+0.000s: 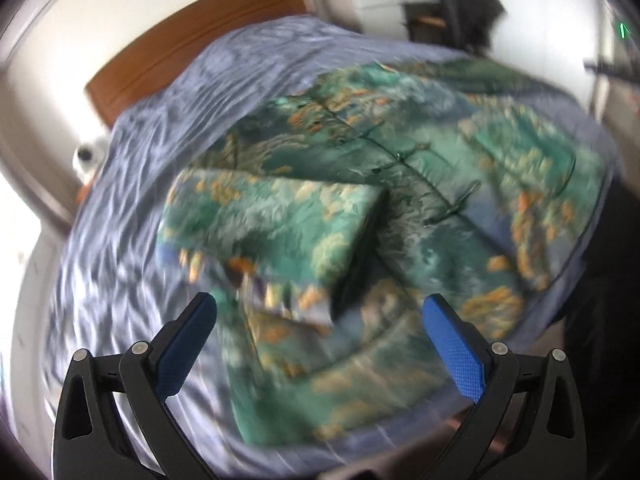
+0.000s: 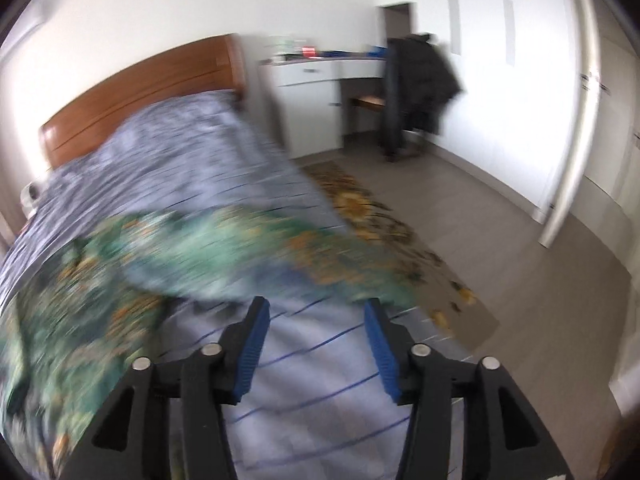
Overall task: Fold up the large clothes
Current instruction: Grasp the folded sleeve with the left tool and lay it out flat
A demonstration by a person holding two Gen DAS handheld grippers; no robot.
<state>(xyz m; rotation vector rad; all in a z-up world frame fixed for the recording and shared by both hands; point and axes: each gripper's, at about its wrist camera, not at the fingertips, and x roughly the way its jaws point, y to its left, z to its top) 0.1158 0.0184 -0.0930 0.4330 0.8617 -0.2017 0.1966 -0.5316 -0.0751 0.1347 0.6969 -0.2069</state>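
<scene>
A large green garment with orange and teal print (image 1: 400,184) lies spread on the bed, one sleeve folded across its near left part (image 1: 272,220). My left gripper (image 1: 320,304) hovers just above the garment's near edge, its jaws wide apart and nothing between them. In the right wrist view the same garment (image 2: 200,256) stretches, blurred, across the bed toward the right edge. My right gripper (image 2: 316,308) hangs over the striped bedcover just short of the garment's edge, its blue pads (image 2: 254,344) apart with only bedding behind them.
The bed has a blue-grey patterned cover (image 1: 132,216) and a wooden headboard (image 2: 140,96). A patterned rug (image 2: 384,220) lies on the floor right of the bed. A white desk (image 2: 320,76) and a chair draped with dark clothes (image 2: 420,88) stand by the far wall.
</scene>
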